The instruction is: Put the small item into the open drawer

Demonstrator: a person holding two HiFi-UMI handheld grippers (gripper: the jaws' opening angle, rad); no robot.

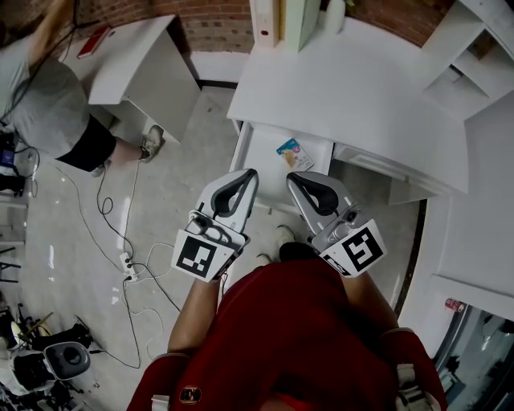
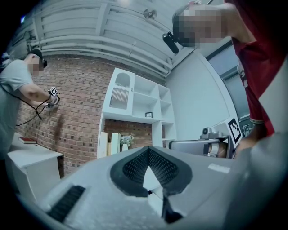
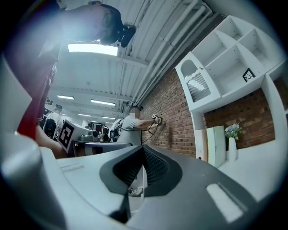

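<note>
Small item (image 1: 295,154) in open drawer (image 1: 269,148) under white desk (image 1: 353,88); brick wall (image 1: 217,20) behind; left tongs (image 1: 251,172), right tongs (image 1: 291,177) pressed together, empty.

Quick count: one left gripper (image 1: 250,174), one right gripper (image 1: 294,177), one drawer (image 1: 261,164), one small item (image 1: 295,154) inside the drawer, one bench (image 1: 361,88) above it.

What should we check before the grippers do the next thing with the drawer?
1. Drawer pulled open: ok.
2. Small item lying inside the drawer: ok.
3. Left gripper empty, jaws together: ok.
4. Right gripper empty, jaws together: ok.
5. Both grippers clear of the drawer, not touching it: ok.
6. Small item low enough to slide under the desk if the drawer closes: cannot tell.
</note>
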